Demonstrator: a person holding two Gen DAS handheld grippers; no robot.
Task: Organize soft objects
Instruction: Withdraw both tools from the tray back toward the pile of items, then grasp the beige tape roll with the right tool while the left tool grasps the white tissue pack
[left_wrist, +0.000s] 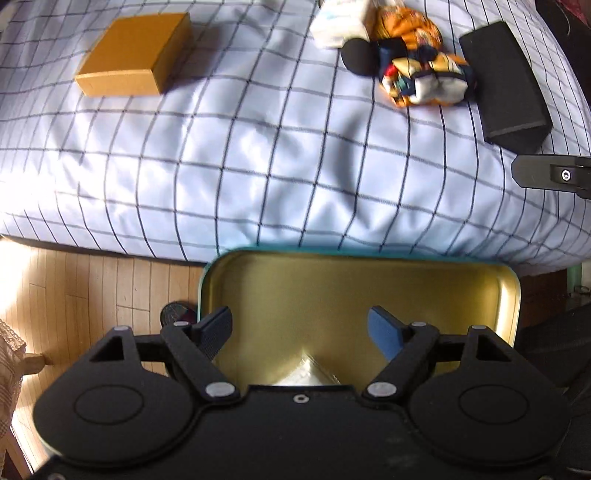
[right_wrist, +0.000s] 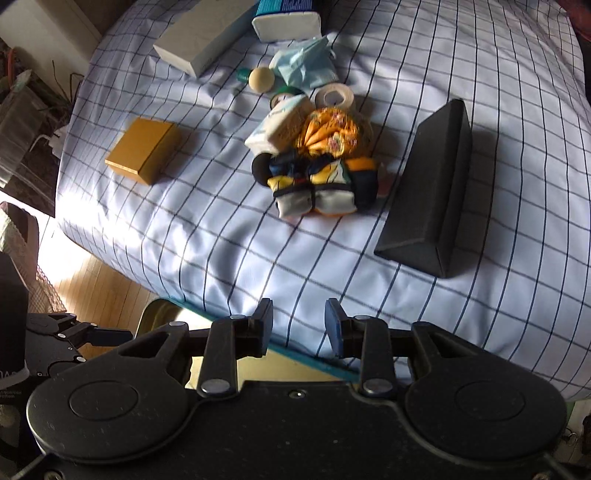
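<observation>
Both claws hang empty over the near edge of the bed (right_wrist: 480, 184), the left claw (left_wrist: 301, 332) spread wide above the tin (left_wrist: 511, 295), the right claw (right_wrist: 299, 325) narrowed with a gap between its pads. Apart from a pale thing at its near end, the tin looks bare. Little seems done: the folded cloth bundle (right_wrist: 321, 184), orange scrunchie (right_wrist: 332, 129) and tissue packs (right_wrist: 280, 125) lie heaped mid-bed, far from the tin.

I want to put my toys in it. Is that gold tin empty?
Nearly empty. The tin shows its bare gold inside; only one small silvery, pointed thing lies at its near edge, partly hidden.
</observation>
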